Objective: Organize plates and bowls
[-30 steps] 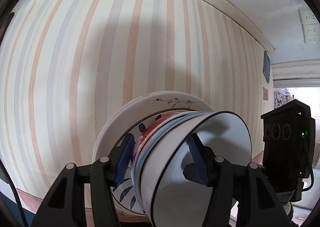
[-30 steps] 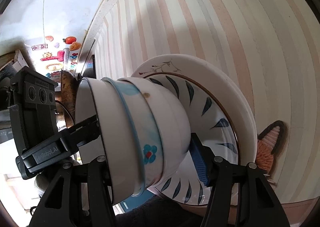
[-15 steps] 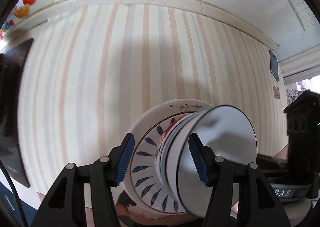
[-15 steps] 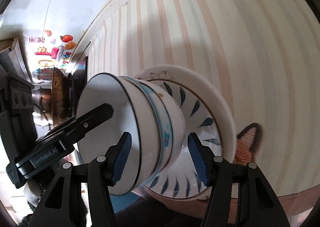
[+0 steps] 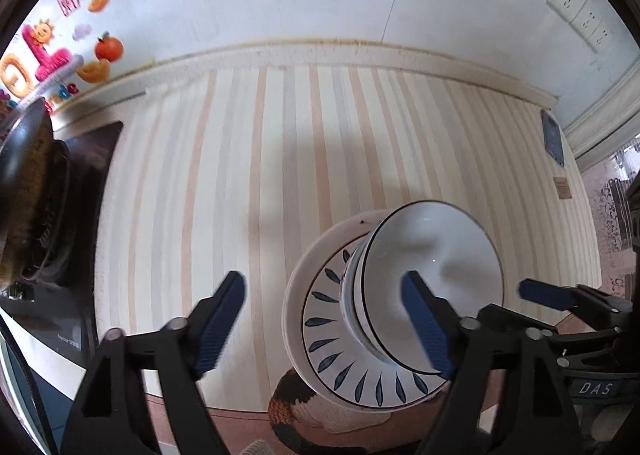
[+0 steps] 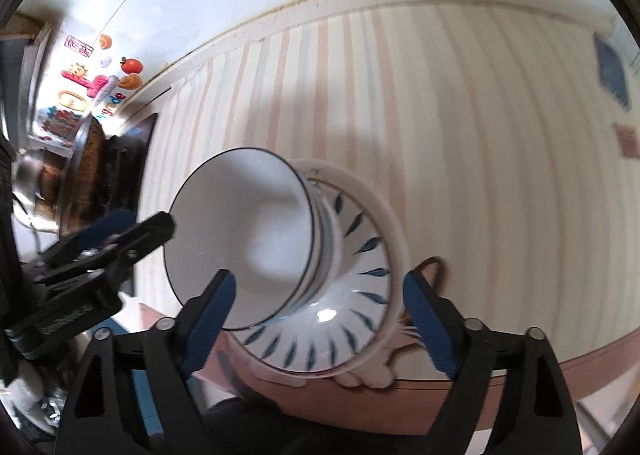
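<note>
A stack of white bowls (image 5: 432,267) with dark rims sits on a blue-leaf patterned plate (image 5: 320,323), which rests on a larger white plate (image 5: 294,291). The stack stands on the striped tablecloth near its front edge. My left gripper (image 5: 324,319) is open, drawn back from the stack and holding nothing. In the right wrist view the same bowls (image 6: 240,239) and leaf plate (image 6: 360,255) lie ahead of my right gripper (image 6: 320,311), which is also open and holds nothing. Each gripper shows in the other's view: the right gripper (image 5: 548,295) and the left gripper (image 6: 112,239).
A cat-patterned mat (image 5: 296,403) lies under the plates. A dark stove with a pan (image 5: 32,195) stands at the left end. Colourful stickers (image 5: 48,51) and a wall outlet (image 5: 580,15) are on the wall behind. A small blue object (image 5: 552,131) lies at the far right.
Both grippers have opened wider and pulled back from the bowl stack, which now looks smaller and stays on the table. More of the wall and stove has come into view.
</note>
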